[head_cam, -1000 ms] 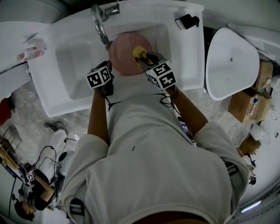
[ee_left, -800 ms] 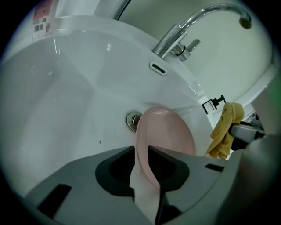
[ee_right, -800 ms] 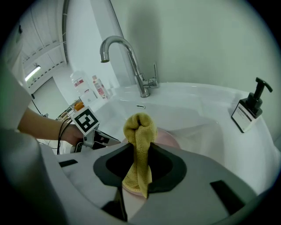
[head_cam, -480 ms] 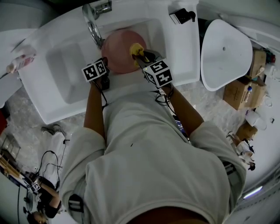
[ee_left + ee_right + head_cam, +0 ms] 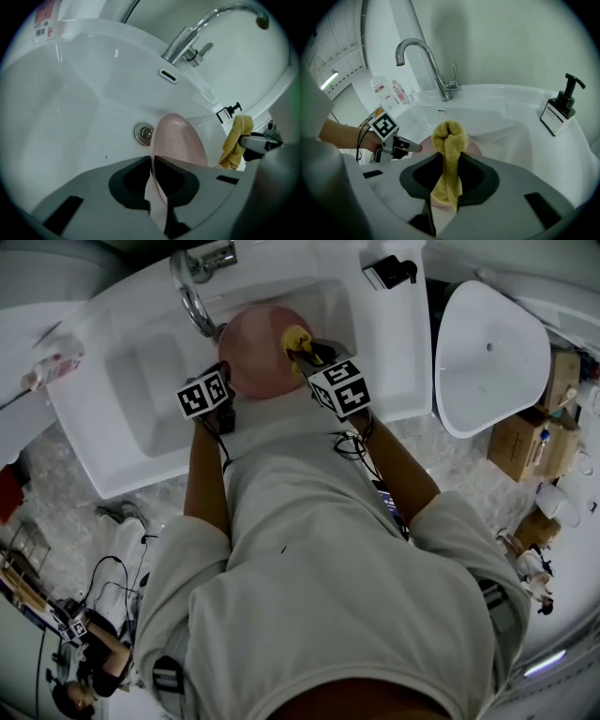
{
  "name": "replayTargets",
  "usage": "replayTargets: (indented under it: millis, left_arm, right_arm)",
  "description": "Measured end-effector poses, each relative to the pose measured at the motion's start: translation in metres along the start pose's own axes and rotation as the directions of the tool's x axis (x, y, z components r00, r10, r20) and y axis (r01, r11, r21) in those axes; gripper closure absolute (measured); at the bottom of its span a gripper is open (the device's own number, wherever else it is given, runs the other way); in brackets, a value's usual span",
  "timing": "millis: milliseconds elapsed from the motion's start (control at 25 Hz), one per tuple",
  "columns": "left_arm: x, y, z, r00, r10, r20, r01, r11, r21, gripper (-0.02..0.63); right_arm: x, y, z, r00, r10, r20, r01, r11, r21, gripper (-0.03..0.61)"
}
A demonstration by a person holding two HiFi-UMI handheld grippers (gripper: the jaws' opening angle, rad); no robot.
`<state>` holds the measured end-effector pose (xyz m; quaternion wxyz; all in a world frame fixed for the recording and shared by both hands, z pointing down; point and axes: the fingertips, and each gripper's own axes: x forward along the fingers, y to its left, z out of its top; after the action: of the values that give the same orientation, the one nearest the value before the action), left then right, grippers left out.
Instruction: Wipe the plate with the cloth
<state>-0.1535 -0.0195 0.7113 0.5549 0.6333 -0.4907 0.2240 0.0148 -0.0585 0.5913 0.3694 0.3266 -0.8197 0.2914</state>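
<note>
A pink plate (image 5: 262, 352) is held on edge over the white sink basin (image 5: 150, 371). My left gripper (image 5: 223, 390) is shut on its near rim; in the left gripper view the plate (image 5: 180, 145) rises from between the jaws of that gripper (image 5: 153, 164). My right gripper (image 5: 302, 356) is shut on a yellow cloth (image 5: 296, 339), which lies against the plate's right side. The cloth (image 5: 449, 154) hangs bunched between the right gripper's (image 5: 449, 165) jaws, with the plate (image 5: 472, 147) just behind it.
A chrome tap (image 5: 192, 287) curves over the basin's back edge, and a drain (image 5: 144, 133) lies below the plate. A black-pump soap bottle (image 5: 389, 274) stands at the back right. A white toilet (image 5: 487, 362) is to the right; bottles (image 5: 52, 367) rest on the left ledge.
The cloth and right gripper have shifted slightly up and to the right along the plate. The left gripper still holds the plate in about the same spot.
</note>
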Motion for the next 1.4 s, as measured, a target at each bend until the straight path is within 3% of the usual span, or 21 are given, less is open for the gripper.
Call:
replayTargets:
  millis: [400, 840, 1160, 1400]
  left_arm:
    - [-0.049, -0.020, 0.014, 0.996, 0.060, 0.068, -0.070, 0.984, 0.164, 0.560]
    - [-0.066, -0.044, 0.019, 0.997, 0.036, 0.065, -0.053, 0.958, 0.281, 0.548]
    - [-0.072, -0.063, 0.024, 0.998, 0.022, 0.062, -0.044, 0.925, 0.377, 0.545]
    - [-0.076, -0.064, 0.024, 0.997, 0.007, 0.072, -0.032, 0.935, 0.353, 0.541]
  right_arm:
    - [0.036, -0.009, -0.008, 0.996, 0.035, -0.084, -0.040, 0.997, -0.068, 0.488]
    - [0.091, -0.013, -0.014, 0.970, 0.032, -0.243, -0.053, 0.995, -0.084, 0.488]
    - [0.100, 0.003, 0.002, 0.974, 0.046, -0.222, -0.067, 0.994, -0.087, 0.488]
    - [0.101, 0.031, 0.021, 0.978, 0.103, -0.179, -0.129, 0.982, -0.138, 0.488]
